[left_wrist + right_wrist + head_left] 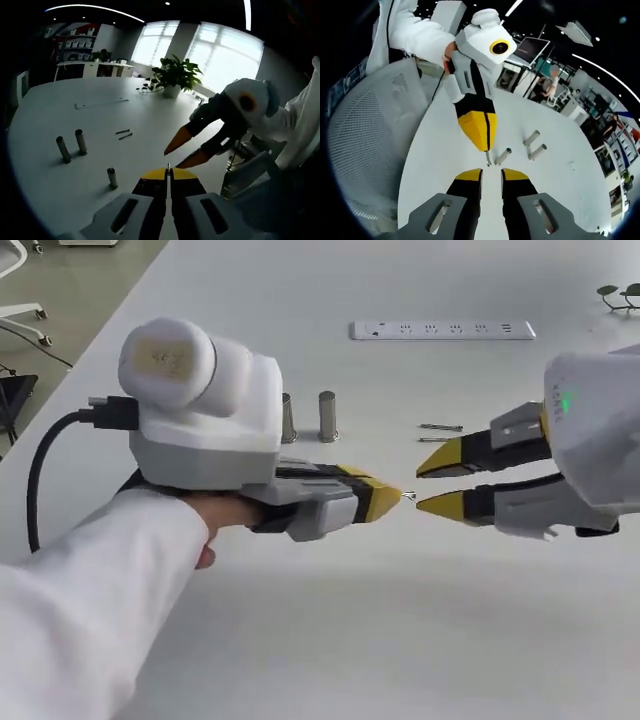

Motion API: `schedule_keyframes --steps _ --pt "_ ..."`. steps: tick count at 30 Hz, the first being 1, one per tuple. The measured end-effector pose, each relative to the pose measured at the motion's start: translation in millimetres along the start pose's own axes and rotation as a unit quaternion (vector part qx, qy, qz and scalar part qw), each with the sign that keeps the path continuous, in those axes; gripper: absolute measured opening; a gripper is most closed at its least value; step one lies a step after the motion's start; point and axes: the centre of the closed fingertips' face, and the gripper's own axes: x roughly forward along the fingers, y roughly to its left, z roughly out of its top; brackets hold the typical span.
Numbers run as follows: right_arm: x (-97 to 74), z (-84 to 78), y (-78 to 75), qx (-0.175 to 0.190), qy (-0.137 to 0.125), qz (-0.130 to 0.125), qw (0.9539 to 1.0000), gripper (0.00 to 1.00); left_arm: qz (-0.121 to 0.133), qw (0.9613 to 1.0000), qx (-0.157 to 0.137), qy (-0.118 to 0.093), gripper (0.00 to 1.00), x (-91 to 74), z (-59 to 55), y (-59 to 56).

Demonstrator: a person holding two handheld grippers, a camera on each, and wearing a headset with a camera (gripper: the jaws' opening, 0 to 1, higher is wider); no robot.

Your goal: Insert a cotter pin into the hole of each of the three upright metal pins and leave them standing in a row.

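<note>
My left gripper (392, 498) is shut on a thin cotter pin (410, 498) whose end pokes out past the yellow tips. It also shows in the left gripper view as cotter pin (169, 165) and in the right gripper view as cotter pin (489, 160). My right gripper (420, 489) faces it, open, its jaws on either side of the pin's end. Two upright metal pins (327, 416) stand behind the left gripper. In the left gripper view three metal pins stand upright: a pair (80, 142) and a third (112, 178) nearer. Two spare cotter pins (440, 428) lie on the table.
A white power strip (443, 330) lies at the far side of the white table (400, 640). A potted plant (172, 75) stands beyond the table. A black cable (45, 455) trails from the left gripper. A mesh chair (370, 140) is beside the table.
</note>
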Motion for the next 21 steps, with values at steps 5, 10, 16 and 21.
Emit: schedule_keyframes --steps 5,10,16,21 --pt "-5.2 4.0 2.8 0.061 -0.029 0.018 0.9975 0.07 -0.03 0.9934 0.11 -0.017 0.0 -5.4 7.1 -9.8" --pt "-6.6 12.4 13.1 0.1 -0.061 0.059 0.9913 0.12 -0.033 0.9769 0.211 -0.002 0.0 -8.7 4.0 -13.3" --pt "-5.9 14.1 19.4 0.102 -0.064 0.073 0.9901 0.07 -0.055 0.9684 0.243 0.004 0.0 -8.4 0.8 -19.6" --pt "-3.5 20.4 27.4 0.099 -0.061 0.079 0.9901 0.06 -0.069 0.9672 0.245 0.001 0.0 -7.2 0.2 -24.2"
